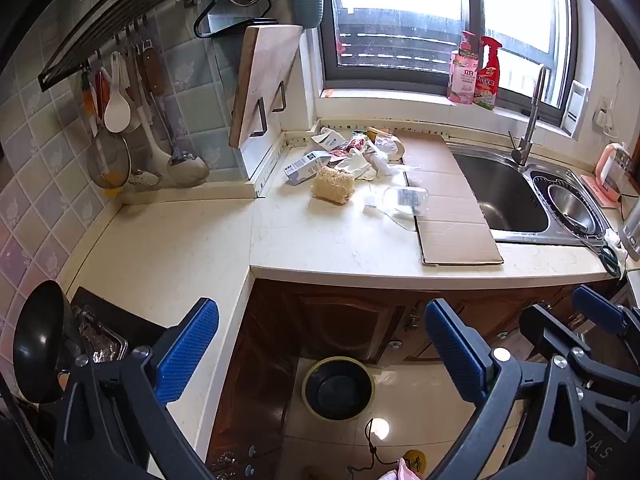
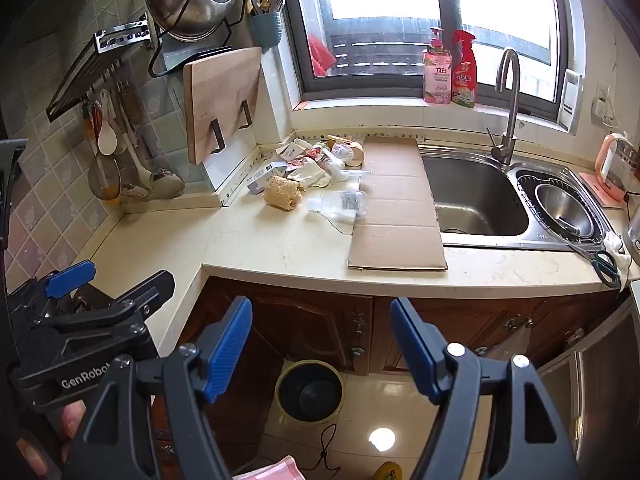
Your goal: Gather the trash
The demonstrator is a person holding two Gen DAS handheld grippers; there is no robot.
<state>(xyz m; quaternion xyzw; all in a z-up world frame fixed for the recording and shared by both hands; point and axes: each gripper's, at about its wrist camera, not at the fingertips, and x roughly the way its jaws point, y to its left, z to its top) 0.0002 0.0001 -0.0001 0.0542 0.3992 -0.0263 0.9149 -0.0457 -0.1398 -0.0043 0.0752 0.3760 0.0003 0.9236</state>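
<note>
A heap of trash [image 1: 352, 156] lies in the far corner of the counter: a small carton [image 1: 306, 166], crumpled wrappers, a tan fibrous loofah [image 1: 333, 187] and a clear plastic bottle [image 1: 404, 202]. The heap also shows in the right wrist view [image 2: 316, 164]. A flat cardboard sheet [image 1: 444, 200] lies beside the sink. A dark trash bin [image 1: 338, 387] stands on the floor below the counter, also in the right wrist view [image 2: 309, 392]. My left gripper [image 1: 320, 348] and my right gripper [image 2: 322, 344] are both open and empty, held in front of the counter above the bin.
A steel sink [image 1: 500, 192] with a tap [image 1: 528, 120] is at the right, scissors [image 1: 608, 258] near it. A cutting board [image 1: 264, 84] leans at the back. Utensils [image 1: 120, 120] hang on the tiled wall. A black wok [image 1: 40, 340] sits at the left.
</note>
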